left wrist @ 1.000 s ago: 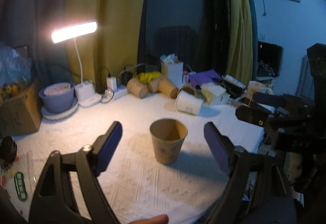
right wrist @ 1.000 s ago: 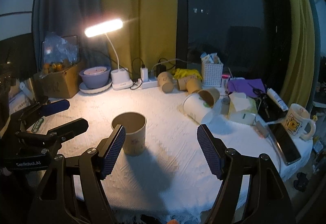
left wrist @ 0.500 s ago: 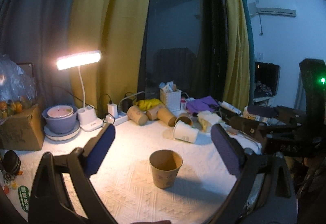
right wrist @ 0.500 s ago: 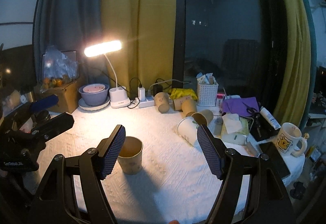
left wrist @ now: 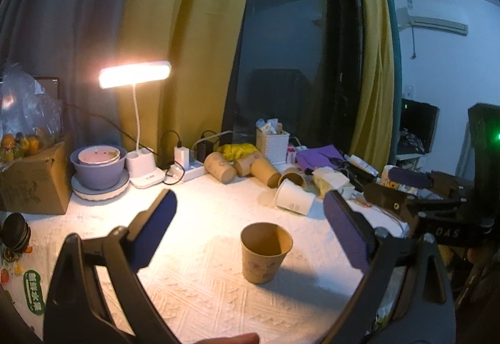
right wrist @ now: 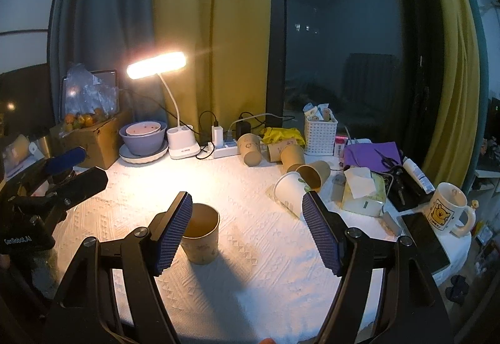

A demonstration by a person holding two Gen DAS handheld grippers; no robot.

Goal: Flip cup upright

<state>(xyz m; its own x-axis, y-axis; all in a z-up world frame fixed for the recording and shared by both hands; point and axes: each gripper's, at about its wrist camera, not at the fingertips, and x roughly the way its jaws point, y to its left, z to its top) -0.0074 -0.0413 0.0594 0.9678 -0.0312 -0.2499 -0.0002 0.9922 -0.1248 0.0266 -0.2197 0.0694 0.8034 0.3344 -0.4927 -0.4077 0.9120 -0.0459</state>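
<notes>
Left tongs (left wrist: 250,228): released, spread wide, holding nothing. Brown paper cup (left wrist: 265,251) standing upright, mouth up, on the white counter (left wrist: 193,275), between both tongs and touching neither. Probably very light, thin-walled, easy to crush or tip; best gripped gently across the middle of the wall. Right tongs (right wrist: 247,231): released too, empty, cup just beside the left finger.
</notes>
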